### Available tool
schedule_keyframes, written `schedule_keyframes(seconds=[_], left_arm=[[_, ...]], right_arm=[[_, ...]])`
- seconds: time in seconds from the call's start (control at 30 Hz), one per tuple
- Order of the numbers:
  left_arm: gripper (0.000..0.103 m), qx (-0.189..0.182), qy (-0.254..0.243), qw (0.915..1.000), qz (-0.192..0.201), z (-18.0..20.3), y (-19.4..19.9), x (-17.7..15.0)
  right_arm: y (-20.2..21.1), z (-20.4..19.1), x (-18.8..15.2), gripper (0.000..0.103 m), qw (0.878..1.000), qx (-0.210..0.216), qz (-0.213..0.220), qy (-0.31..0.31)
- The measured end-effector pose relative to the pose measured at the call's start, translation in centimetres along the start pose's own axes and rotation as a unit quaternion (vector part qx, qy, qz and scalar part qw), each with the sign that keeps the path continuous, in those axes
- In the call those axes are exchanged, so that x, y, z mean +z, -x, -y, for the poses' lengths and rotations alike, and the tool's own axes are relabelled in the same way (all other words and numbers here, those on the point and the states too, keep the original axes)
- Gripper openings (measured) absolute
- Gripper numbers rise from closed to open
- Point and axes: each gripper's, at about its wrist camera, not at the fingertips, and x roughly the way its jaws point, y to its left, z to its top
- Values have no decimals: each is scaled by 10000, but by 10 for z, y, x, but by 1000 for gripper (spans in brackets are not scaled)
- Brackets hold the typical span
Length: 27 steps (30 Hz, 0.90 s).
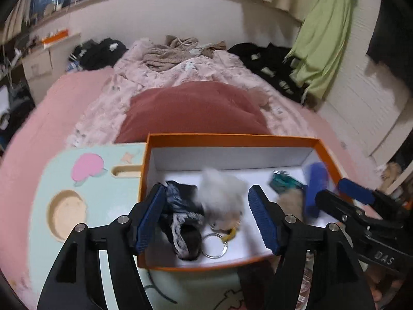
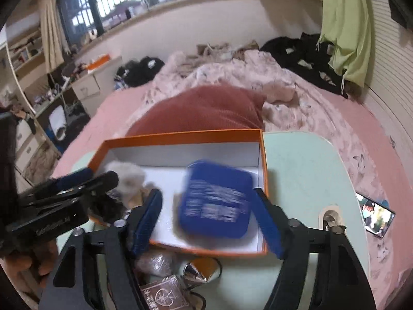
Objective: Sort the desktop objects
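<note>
Both grippers hung over the orange box (image 1: 232, 138), jaws apart, holding nothing. Left gripper (image 1: 206, 217) hovered above the white pompom (image 1: 219, 193); right gripper (image 2: 209, 219) above the blue pouch (image 2: 215, 199).

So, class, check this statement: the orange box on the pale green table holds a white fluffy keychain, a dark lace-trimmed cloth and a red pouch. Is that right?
Not quite. The pouch is blue, not red, as the right wrist view shows. The rest stands: the orange box sits on the pale green table and holds the white fluffy keychain and the dark lace-trimmed cloth.

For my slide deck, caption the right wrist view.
Open right gripper above a blue pouch in the orange box.
</note>
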Motion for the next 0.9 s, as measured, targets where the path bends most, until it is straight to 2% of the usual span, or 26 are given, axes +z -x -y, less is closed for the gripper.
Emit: schedule_keyframes(seconds=[0.07, 0.13, 0.2, 0.27, 0.37, 0.47, 0.6, 0.67, 0.73, 0.8, 0.9], left_arm=[[68, -307, 104, 9994, 141, -6, 15, -7], [69, -256, -5, 9992, 306, -5, 35, -16], [76, -161, -212, 9989, 374, -1, 56, -31], [78, -201, -413, 9986, 281, 5, 67, -43], [78, -181, -743, 9970, -83, 13, 74, -74], [78, -108, -896, 9953, -363, 19, 71, -111], [80, 180, -1088, 9901, -873, 27, 47, -137], [81, 268, -1106, 9901, -816, 29, 48, -139], [87, 279, -1047, 9908, -807, 26, 46, -140], [103, 351, -957, 9913, -834, 22, 43, -141], [103, 355, -933, 9914, -849, 20, 41, -141]], right_arm=[[17, 0, -8, 84, 9998, 54, 183, 33], [32, -3, -18, 91, 9994, -61, 305, 129], [47, -6, -33, 92, 9988, -193, 373, 240], [57, -9, -52, 93, 9984, -233, 300, 429], [64, -11, -85, 93, 9972, -321, 24, 674], [64, -8, -117, 93, 9963, -327, -282, 739], [51, -10, -145, 95, 9934, -540, -612, 806], [46, -11, -151, 103, 9919, -674, -613, 883], [43, -9, -151, 103, 9918, -663, -628, 897], [43, -8, -151, 103, 9919, -668, -612, 892], [43, -6, -152, 103, 9921, -669, -577, 887]])
